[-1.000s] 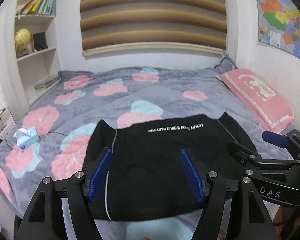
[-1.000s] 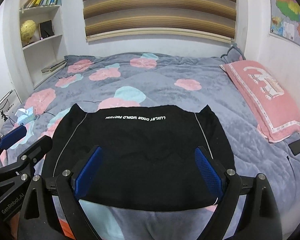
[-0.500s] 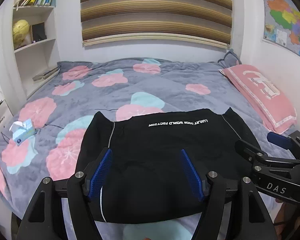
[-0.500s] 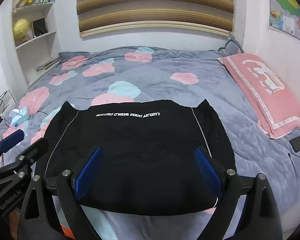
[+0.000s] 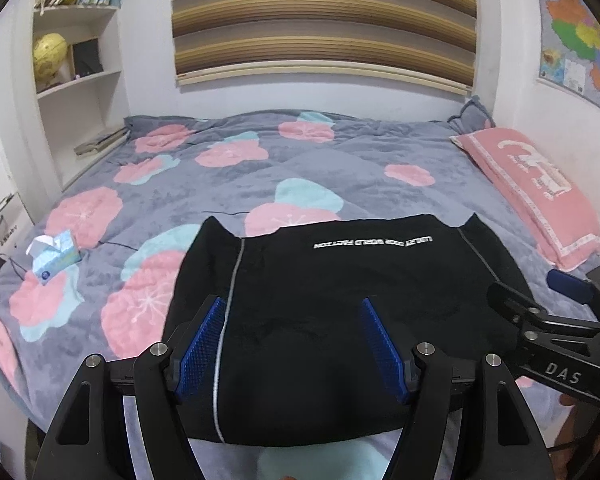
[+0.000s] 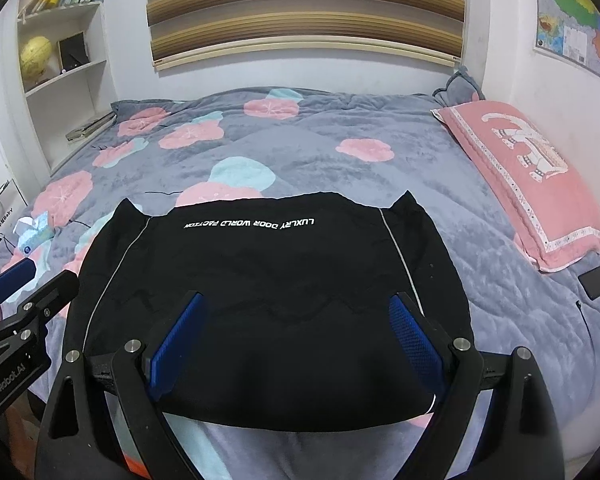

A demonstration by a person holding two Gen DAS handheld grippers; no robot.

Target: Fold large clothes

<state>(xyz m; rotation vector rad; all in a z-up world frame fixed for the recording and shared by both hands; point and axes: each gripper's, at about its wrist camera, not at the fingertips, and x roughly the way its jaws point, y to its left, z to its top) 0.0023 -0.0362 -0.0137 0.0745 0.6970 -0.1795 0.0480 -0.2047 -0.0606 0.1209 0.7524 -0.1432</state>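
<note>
Black garment [image 5: 340,312] with thin pale piping and a line of white lettering lies flat on the grey quilt with pink and teal blossoms [image 5: 320,176], filling the lower middle of both frames, its near hem at the bed's front edge. It looks already doubled into a broad rectangle, the long axis running left to right across the frame, two small points sticking up at the far corners.

Both claws hang above the near hem, pointing away over the cloth. The left claw [image 5: 290,344] stands wide apart with nothing between its blue pads; the right claw [image 6: 296,340] is spread just as wide and equally empty. Each sits over its own half, so neither is nearer overall: the left one is closer to the left piping, the right one to the right piping.

My guess is the next fold takes a side or the near hem, so each claw must drop onto the edge below it.

Only the right view shows a dark flat phone [image 6: 597,282] on the quilt below the pink patterned pillow [image 6: 528,184]. The left view gives a clearer look at the pale blue tissue pack [image 5: 56,258] at middle left.
</note>
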